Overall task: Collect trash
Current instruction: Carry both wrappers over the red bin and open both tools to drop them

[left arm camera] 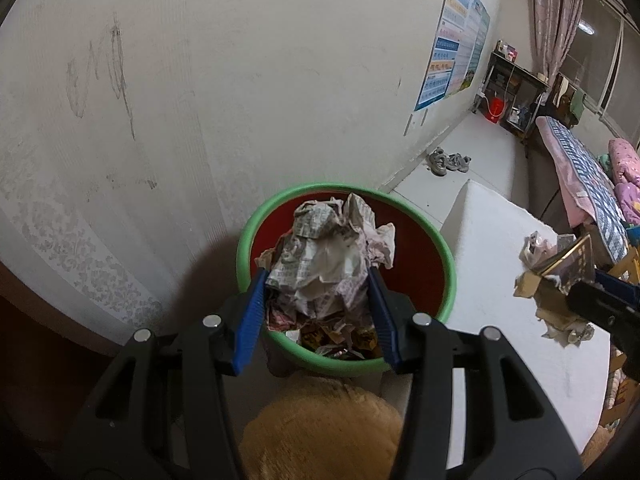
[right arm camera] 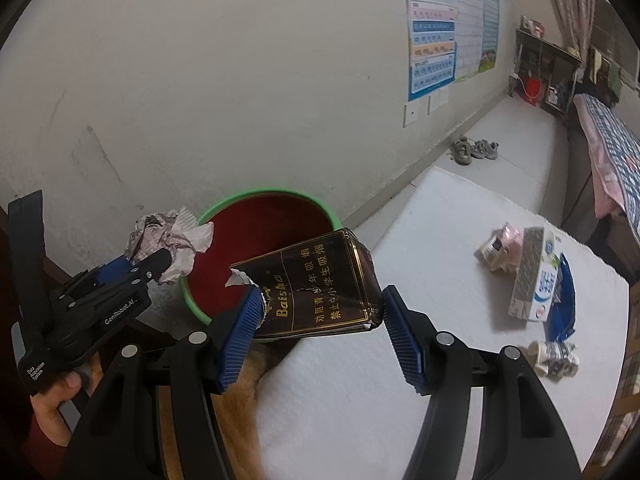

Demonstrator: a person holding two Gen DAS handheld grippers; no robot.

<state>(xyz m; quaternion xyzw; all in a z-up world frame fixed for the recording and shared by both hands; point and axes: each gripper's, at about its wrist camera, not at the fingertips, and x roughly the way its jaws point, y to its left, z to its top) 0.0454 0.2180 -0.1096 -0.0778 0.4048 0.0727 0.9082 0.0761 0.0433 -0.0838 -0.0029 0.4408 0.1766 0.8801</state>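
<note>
Two loads are in our grippers right now. Our left gripper [left arm camera: 316, 280] is clamped on a crumpled wad of printed newspaper [left arm camera: 328, 248], hanging right over the round red bin with the green rim [left arm camera: 450, 264], not let go yet. Our right gripper [right arm camera: 320, 312] is pinching a dark brown crushed cigarette carton with gold lettering [right arm camera: 320, 280] by its two ends, poised at the bin's near edge.

Down in the bin we can already see some wrappers [left arm camera: 340, 340], so part of the job is done.

Further out on the white foam mat [right arm camera: 400, 380] there's still plenty left: a crushed paper cup [right arm camera: 554, 356], a blue plastic bag [right arm camera: 564, 312], a white and blue carton box [right arm camera: 536, 280] and a pinkish crumpled packet [right arm camera: 500, 246]. We'd call it roughly halfway, with both drops still to come.
</note>
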